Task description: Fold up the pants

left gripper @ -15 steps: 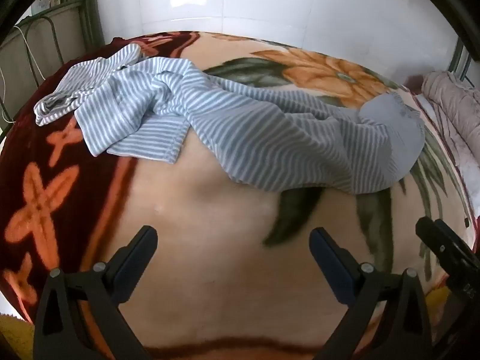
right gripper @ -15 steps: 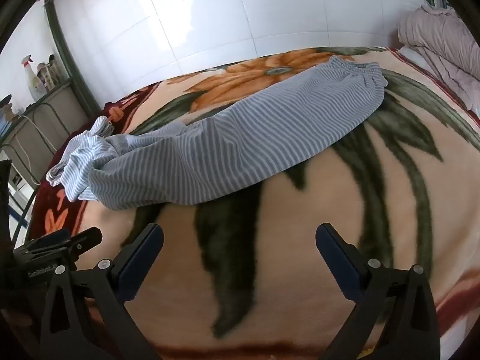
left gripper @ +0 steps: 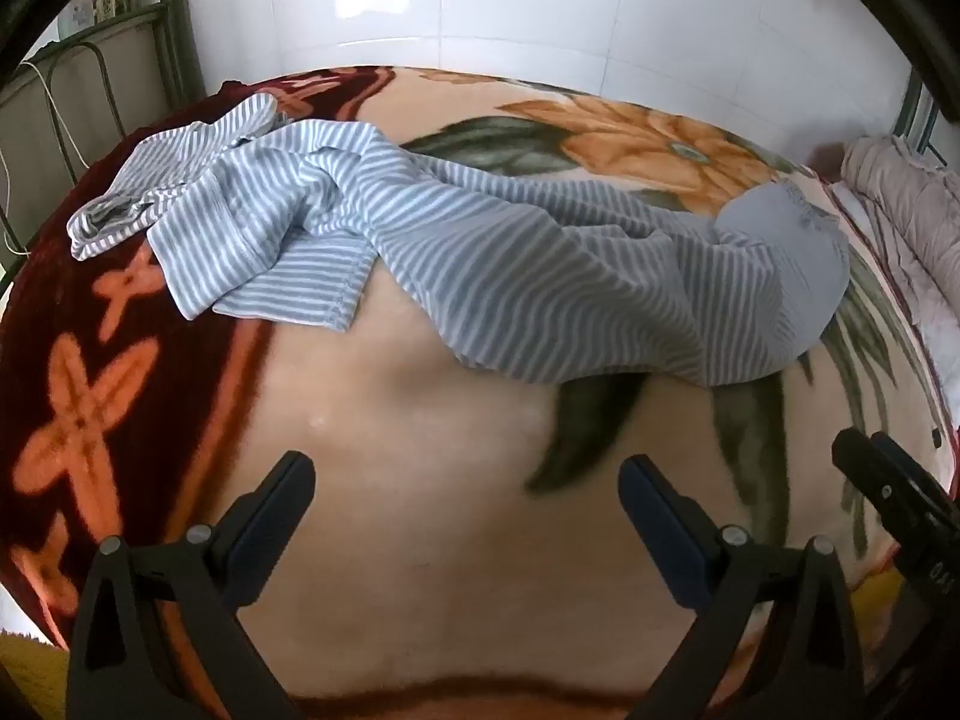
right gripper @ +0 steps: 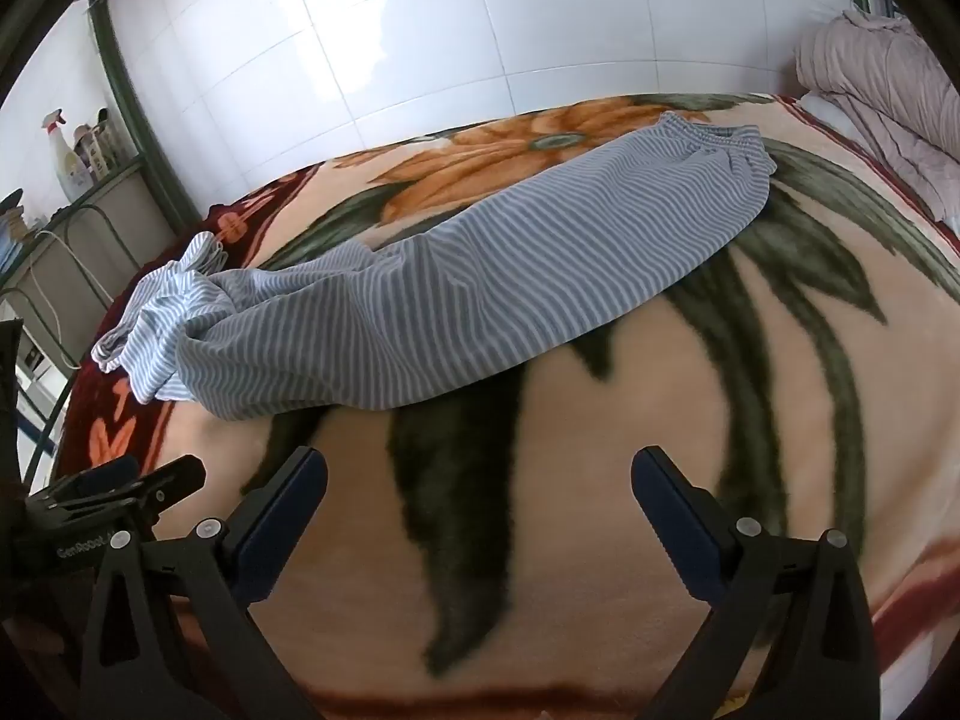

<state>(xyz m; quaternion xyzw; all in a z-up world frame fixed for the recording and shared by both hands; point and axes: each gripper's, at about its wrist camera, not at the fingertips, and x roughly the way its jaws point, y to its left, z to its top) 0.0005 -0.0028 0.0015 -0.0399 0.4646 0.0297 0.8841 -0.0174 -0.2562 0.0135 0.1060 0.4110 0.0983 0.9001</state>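
Observation:
Blue-and-white striped pants [left gripper: 510, 276] lie across the flowered blanket [left gripper: 420, 510], waistband to the right, legs crumpled in a heap at the left. They also show in the right wrist view [right gripper: 480, 300], with the elastic waistband [right gripper: 714, 135] at the far right. My left gripper [left gripper: 465, 480] is open and empty, above the blanket, short of the pants. My right gripper [right gripper: 480, 474] is open and empty, also short of the pants. The right gripper's tip shows at the left wrist view's right edge [left gripper: 888, 486].
A rolled pink quilt [right gripper: 882, 96] lies at the bed's right end. A white tiled wall [right gripper: 480, 30] runs behind the bed. A green metal rack [right gripper: 120, 180] with bottles stands at the left end. The blanket's near edge is below the grippers.
Both grippers have shifted only slightly; the pants lie as before. Both stay open.

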